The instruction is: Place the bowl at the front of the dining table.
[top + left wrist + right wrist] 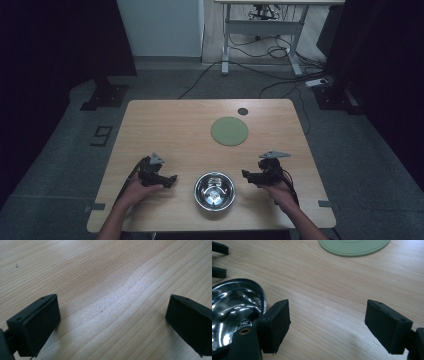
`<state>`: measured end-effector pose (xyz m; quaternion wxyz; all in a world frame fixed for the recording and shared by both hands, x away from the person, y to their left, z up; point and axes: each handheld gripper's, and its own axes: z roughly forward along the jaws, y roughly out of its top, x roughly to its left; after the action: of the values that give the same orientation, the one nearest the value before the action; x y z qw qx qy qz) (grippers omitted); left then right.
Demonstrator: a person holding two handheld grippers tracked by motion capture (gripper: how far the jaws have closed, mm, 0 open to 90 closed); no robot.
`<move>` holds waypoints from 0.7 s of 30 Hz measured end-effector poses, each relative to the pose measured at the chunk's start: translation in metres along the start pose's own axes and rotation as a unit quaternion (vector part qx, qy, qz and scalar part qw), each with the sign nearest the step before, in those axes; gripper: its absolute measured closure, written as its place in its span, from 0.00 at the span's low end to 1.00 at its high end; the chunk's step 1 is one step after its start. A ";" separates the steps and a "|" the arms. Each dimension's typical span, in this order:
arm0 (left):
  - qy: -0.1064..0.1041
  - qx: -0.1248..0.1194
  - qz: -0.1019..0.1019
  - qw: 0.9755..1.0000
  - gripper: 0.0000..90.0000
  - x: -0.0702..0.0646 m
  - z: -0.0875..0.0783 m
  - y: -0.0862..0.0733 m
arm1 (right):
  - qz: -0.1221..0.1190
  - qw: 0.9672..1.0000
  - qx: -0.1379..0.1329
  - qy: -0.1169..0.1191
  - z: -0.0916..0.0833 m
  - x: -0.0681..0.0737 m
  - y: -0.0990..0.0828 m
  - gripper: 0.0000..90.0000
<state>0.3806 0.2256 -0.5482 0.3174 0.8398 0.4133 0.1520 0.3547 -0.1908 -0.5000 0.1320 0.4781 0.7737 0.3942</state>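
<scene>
**Steel bowl waits between two open claws**

Polished steel catches the light at the near middle of the bench (165, 120): a round, shallow bowl (214, 191) with a thin rolled rim and a mirror-bright inside, nothing visible in it beyond reflections. It sits between the two hands, which suggests it is the thing about to be picked up.

The left claw (170, 180) rests low over bare wood just left of the bowl, its jaws spread wide with nothing between them; in the left gripper view the blocky black pads (37, 325) hang over pale, fine-grained board. The right claw (248, 176) sits just right of the bowl, pointing toward it, jaws also wide apart and empty. In the right gripper view the bowl's rim (260, 293) lies just beside one matte, rubbery pad (275, 325), close but apart from it as far as can be told, so the right hand looks placed to slide a jaw over the rim.

Farther off and to the right lies a flat, round, sage-green mat (229, 131), soft-looking with faint raised rings, a likely resting place for the bowl. Beyond it a small dark disc (243, 111) sits near the bench's far edge.
</scene>
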 end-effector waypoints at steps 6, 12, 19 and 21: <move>0.000 0.000 0.000 1.000 0.00 0.000 0.000 0.000 | -0.007 1.000 0.003 0.013 0.003 0.011 0.000 0.23; 0.000 0.000 0.000 1.000 0.00 0.000 0.000 0.000 | -0.014 1.000 0.005 0.021 0.005 0.019 0.000 0.23; 0.000 0.000 0.000 1.000 0.00 0.000 0.000 0.000 | -0.022 0.999 0.007 0.028 0.008 0.026 -0.001 0.23; 0.000 0.000 0.000 1.000 0.00 0.000 0.000 0.000 | -0.023 0.999 0.009 0.032 0.009 0.029 -0.001 0.22</move>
<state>0.3806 0.2255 -0.5482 0.3175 0.8398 0.4133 0.1519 0.3448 -0.1624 -0.5014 0.1125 0.4487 0.7916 0.3993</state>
